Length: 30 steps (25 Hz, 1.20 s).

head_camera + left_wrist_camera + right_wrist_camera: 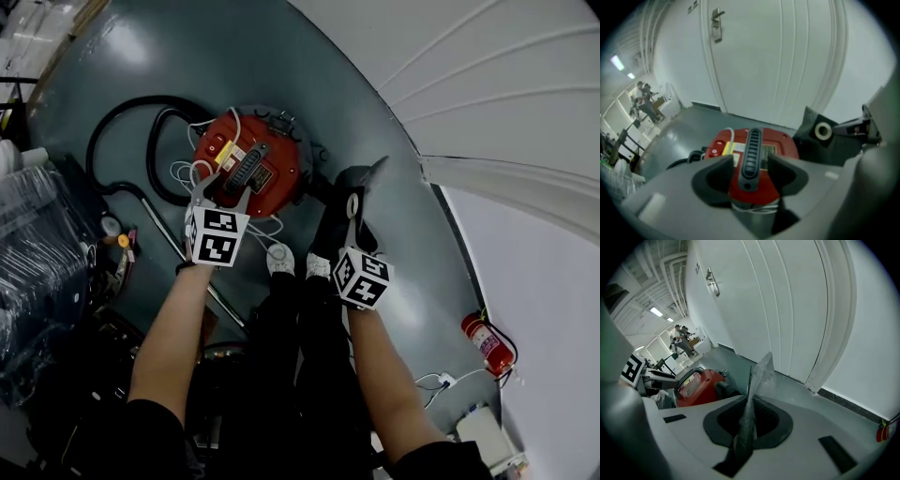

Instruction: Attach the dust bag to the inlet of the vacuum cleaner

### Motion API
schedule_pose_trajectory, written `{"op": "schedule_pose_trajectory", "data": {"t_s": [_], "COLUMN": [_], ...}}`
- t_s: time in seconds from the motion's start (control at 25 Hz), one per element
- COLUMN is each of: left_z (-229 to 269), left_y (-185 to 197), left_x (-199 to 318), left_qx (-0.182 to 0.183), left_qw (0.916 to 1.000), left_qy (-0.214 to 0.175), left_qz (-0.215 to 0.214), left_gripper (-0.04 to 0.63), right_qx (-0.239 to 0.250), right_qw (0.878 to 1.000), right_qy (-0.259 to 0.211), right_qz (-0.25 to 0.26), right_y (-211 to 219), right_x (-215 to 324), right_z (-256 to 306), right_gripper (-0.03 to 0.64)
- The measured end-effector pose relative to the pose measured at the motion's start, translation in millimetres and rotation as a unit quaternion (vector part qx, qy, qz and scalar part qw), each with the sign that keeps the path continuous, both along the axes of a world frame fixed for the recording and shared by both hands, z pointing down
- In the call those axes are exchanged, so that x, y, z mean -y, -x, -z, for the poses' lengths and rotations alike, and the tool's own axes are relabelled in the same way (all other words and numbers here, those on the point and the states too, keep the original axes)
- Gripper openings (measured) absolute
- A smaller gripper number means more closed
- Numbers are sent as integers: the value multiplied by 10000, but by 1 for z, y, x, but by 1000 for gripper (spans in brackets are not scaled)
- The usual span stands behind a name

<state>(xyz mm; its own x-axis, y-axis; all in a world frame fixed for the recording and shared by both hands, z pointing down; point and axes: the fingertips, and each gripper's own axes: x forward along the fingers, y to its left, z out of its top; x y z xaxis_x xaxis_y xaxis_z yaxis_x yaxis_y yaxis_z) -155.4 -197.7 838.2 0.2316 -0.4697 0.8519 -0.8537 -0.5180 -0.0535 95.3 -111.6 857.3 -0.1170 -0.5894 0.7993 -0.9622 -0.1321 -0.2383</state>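
Observation:
The red vacuum cleaner (pixel 251 167) stands on the grey floor, with a black handle (pixel 751 152) across its lid. My left gripper (pixel 223 194) hangs just above that lid with its jaws open. In the left gripper view (pixel 750 174) the handle shows in the gap between them, untouched. To the right, my right gripper (pixel 356 204) is shut on the grey dust bag (pixel 362 180), which it holds in the air beside the vacuum. The bag's fabric (pixel 758 376) rises from between the shut jaws (pixel 749 423). Its dark collar with a round opening (pixel 822 131) faces the vacuum.
A black hose (pixel 122 131) loops left of the vacuum, and a white cord (pixel 192 173) lies beside it. A metal wand (pixel 173 246) lies on the floor. The person's shoes (pixel 281 260) stand below the vacuum. A fire extinguisher (pixel 487 341) sits by the wall, and white doors (pixel 773 56) are behind.

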Motion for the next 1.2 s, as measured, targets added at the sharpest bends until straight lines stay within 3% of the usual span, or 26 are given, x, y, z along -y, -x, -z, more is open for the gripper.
{"op": "schedule_pose_trajectory", "data": {"t_s": [0.2, 0.28, 0.48, 0.76, 1.2], "left_z": [-20, -27, -28, -29, -31], "left_y": [5, 4, 3, 2, 2], "left_x": [6, 4, 3, 0, 0], "left_qx": [249, 323, 278, 156, 220], "left_qw": [9995, 9992, 9985, 9979, 9969], "left_qy": [136, 174, 401, 593, 690], "left_qz": [-105, -177, -240, -214, -317], "left_gripper": [213, 184, 156, 158, 158], "right_qx": [-20, -84, -52, 690, 1529], "right_qw": [9997, 9994, 9983, 9942, 9819], "right_qy": [132, 217, 445, 787, 1040], "right_qz": [182, 237, 380, -243, -417], "right_y": [11, 12, 16, 27, 59], "right_x": [5, 6, 6, 1, 6], "right_z": [-16, -24, -47, -64, -77], "right_gripper": [18, 18, 18, 20, 34]}}
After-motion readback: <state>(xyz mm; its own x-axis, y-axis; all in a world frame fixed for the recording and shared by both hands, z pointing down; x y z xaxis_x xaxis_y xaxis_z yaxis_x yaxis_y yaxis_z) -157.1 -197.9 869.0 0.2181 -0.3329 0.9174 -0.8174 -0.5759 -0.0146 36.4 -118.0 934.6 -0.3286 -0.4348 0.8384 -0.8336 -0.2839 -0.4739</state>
